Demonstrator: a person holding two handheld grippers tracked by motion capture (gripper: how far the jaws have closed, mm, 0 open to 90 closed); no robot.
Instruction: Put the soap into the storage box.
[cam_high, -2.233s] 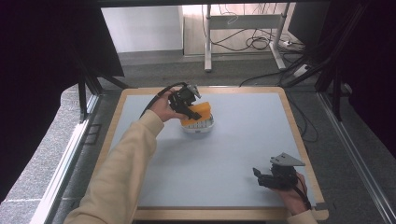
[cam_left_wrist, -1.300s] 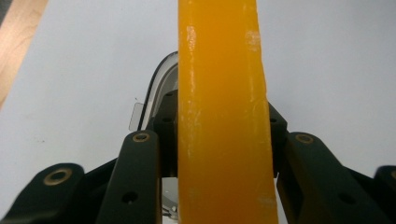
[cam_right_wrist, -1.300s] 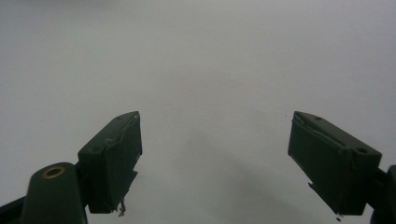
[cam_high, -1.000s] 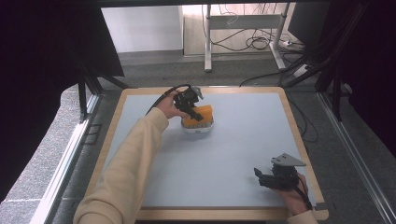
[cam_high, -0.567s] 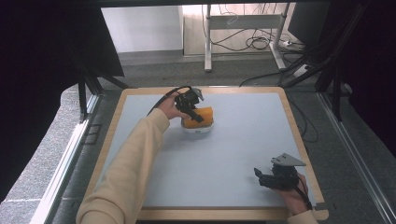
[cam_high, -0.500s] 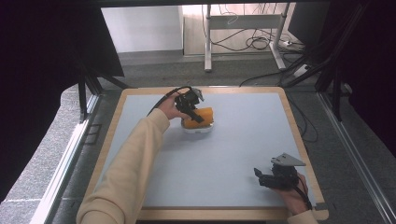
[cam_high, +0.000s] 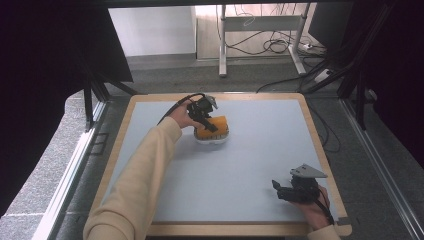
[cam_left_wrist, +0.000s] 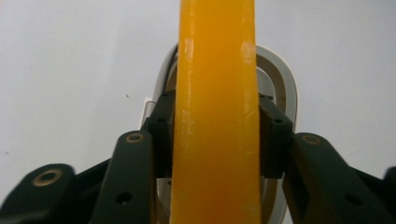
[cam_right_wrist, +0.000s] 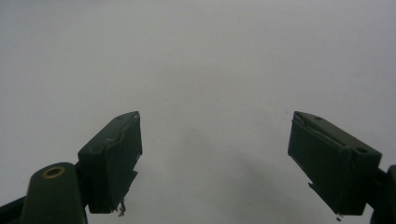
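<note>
An orange flat piece (cam_high: 212, 126) stands on edge over a white oval holder (cam_high: 214, 139) at the back middle of the board. My left gripper (cam_high: 206, 119) is shut on it from the left. In the left gripper view the orange piece (cam_left_wrist: 215, 70) runs straight up between the jaws of my left gripper (cam_left_wrist: 215, 135), and the white holder (cam_left_wrist: 286, 88) curves behind it. My right gripper (cam_high: 278, 189) rests near the front right corner, held by a hand. In the right gripper view my right gripper (cam_right_wrist: 231, 158) is open over bare grey surface.
The pale grey board (cam_high: 250, 165) has a wooden rim (cam_high: 320, 150). Beyond it are a grey floor, cables (cam_high: 270, 47) and dark frame legs (cam_high: 95, 100). A cream sleeve (cam_high: 140, 175) crosses the board's left half.
The left gripper and the orange piece have shifted slightly over the white holder. The right gripper has stayed where it was.
</note>
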